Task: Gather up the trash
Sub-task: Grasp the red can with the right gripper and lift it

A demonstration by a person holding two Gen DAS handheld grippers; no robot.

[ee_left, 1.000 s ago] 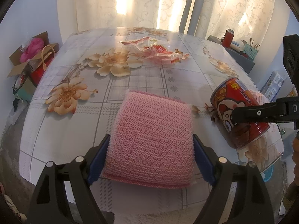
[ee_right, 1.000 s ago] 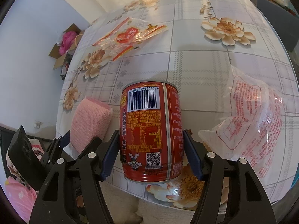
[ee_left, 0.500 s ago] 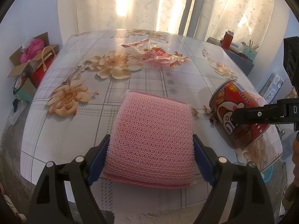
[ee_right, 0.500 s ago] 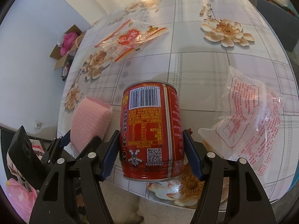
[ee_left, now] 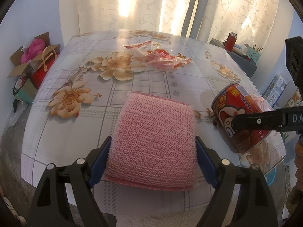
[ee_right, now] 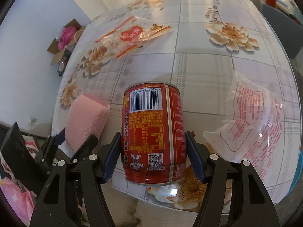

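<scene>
Floral table (ee_left: 47,141), near edge: left tool (ee_left: 152,162) clamping pink sponge (ee_left: 153,140), right tool (ee_right: 153,160) clamping red can (ee_right: 153,136).

Pale patterned curtains (ee_left: 132,5) glow with daylight behind the flower-printed bench (ee_left: 79,87). Pale blue wall (ee_left: 32,17) at left; open cardboard box (ee_left: 24,62) on floor; dark side cabinet (ee_left: 238,58) at right.

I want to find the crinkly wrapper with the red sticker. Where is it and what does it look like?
Look at the flowered table, far end near the curtains. The wrapper lies flat past the pink sponge. It is see-through with red-orange stripes, unlike the whitish printed bag by the can.
</scene>
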